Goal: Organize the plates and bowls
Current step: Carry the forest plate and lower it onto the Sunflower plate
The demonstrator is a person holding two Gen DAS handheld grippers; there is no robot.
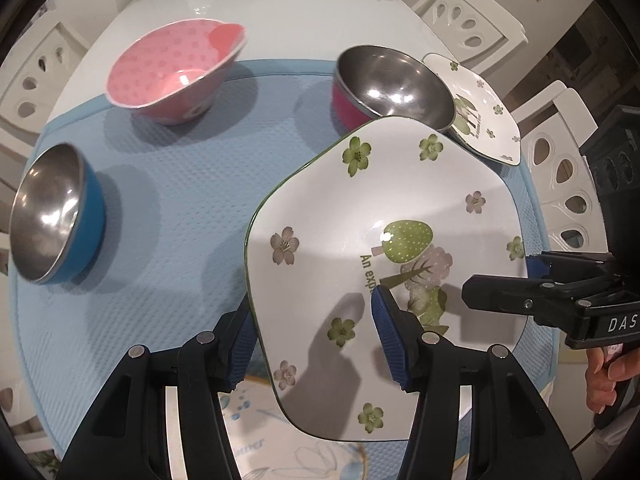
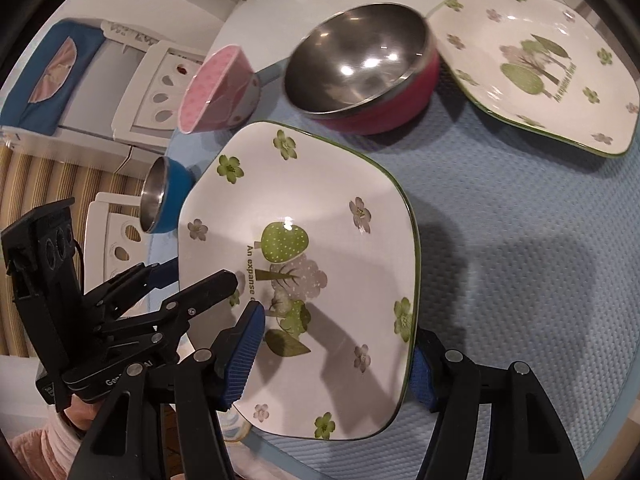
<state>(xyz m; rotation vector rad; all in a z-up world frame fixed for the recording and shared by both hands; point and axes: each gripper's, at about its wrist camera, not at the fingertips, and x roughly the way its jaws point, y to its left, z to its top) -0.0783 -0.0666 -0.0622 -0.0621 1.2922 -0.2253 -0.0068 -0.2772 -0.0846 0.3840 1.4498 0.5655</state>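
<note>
white ceramic with green and mauve blossoms, the near plate (image 1: 384,236) is held up off the blue mat (image 1: 168,208), tilted, between both claws. the left claw (image 1: 314,344) straddles one edge of it, one blue pad (image 1: 386,320) over the printed face and the other under the rim, closed on the plate. the right claw (image 2: 338,354) grips the opposite edge the same way, one pad (image 2: 248,340) on the face and one below the rim, also closed on it. a second matching plate (image 2: 536,68) lies flat on the mat farther off, just beside the red steel bowl (image 2: 360,68). the pink spotted bowl (image 1: 176,68) and the blue steel bowl (image 1: 52,212) stand apart on the mat, which covers the white worktop (image 1: 280,12).
</note>
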